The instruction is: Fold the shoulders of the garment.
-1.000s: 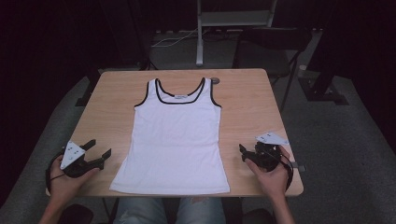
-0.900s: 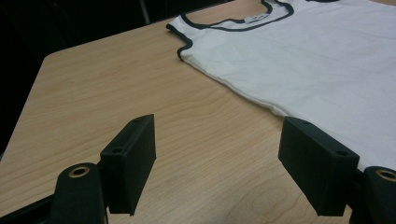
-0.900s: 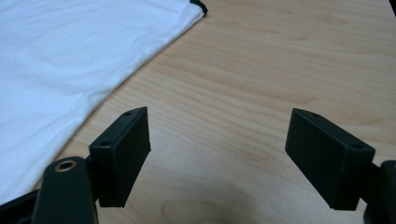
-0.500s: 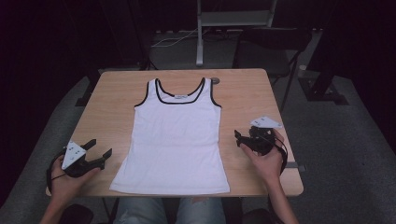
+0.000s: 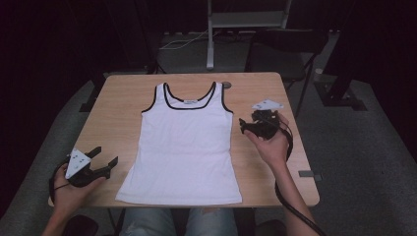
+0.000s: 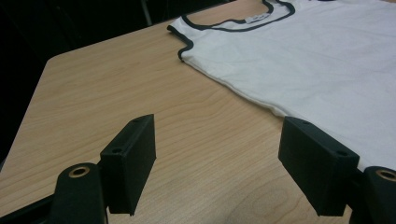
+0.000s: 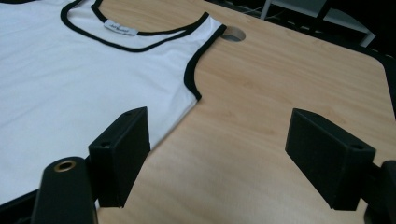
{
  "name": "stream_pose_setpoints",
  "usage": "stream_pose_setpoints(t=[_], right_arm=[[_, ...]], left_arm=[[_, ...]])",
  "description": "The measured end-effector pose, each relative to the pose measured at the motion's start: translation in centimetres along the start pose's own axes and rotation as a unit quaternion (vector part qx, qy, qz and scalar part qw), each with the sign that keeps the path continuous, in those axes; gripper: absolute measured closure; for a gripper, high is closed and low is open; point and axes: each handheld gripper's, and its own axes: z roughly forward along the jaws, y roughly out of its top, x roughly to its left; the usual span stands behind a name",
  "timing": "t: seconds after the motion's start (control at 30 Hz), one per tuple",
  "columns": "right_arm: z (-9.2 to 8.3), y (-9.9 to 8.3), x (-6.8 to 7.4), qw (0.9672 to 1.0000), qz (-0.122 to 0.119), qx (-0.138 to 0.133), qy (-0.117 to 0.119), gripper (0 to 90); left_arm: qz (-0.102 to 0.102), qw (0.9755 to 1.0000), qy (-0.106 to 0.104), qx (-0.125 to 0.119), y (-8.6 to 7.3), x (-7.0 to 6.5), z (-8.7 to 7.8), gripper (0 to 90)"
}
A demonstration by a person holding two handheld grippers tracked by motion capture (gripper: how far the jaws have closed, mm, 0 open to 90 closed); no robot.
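Note:
A white tank top (image 5: 186,142) with black trim lies flat on the wooden table (image 5: 113,113), neckline at the far side. My left gripper (image 5: 104,157) rests open near the table's front left corner, just left of the shirt's hem. Its jaws frame bare wood in the left gripper view, with the tank top (image 6: 303,60) to the right. My right gripper (image 5: 251,125) is open beside the shirt's right edge, below the armhole. In the right gripper view its left jaw overlaps the tank top (image 7: 70,79) edge, and nothing is held.
A round cable hole (image 5: 226,85) sits in the table near the shirt's right strap, also the hole (image 7: 232,33) in the right gripper view. A metal stand (image 5: 210,34) and a dark chair (image 5: 290,54) stand behind the table. A grey patch (image 5: 310,174) marks the right edge.
My right gripper has moved forward and up along the shirt's right side, from near the hem to below the armhole. The left gripper has stayed in place.

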Motion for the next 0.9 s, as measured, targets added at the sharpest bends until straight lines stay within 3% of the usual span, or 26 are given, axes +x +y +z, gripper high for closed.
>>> stream_pose_setpoints(t=[0.4, 0.63, 0.9], right_arm=[[6.1, 5.2, 0.9, 0.9978, -0.031, 0.058, 0.009, 21.1], [9.2, 6.7, 0.7, 0.9960, -0.018, 0.087, 0.005, 21.2], [10.6, 7.9, 0.4, 0.9953, -0.008, 0.096, -0.001, 21.2]], left_arm=[[-0.002, 1.0000, 0.000, 0.000, 0.0, 0.0, 0.0, 27.6], [-0.001, 1.0000, -0.001, -0.002, 0.0, 0.0, -0.1, 27.6], [0.002, 1.0000, 0.000, 0.000, 0.0, 0.0, 0.0, 27.6]])
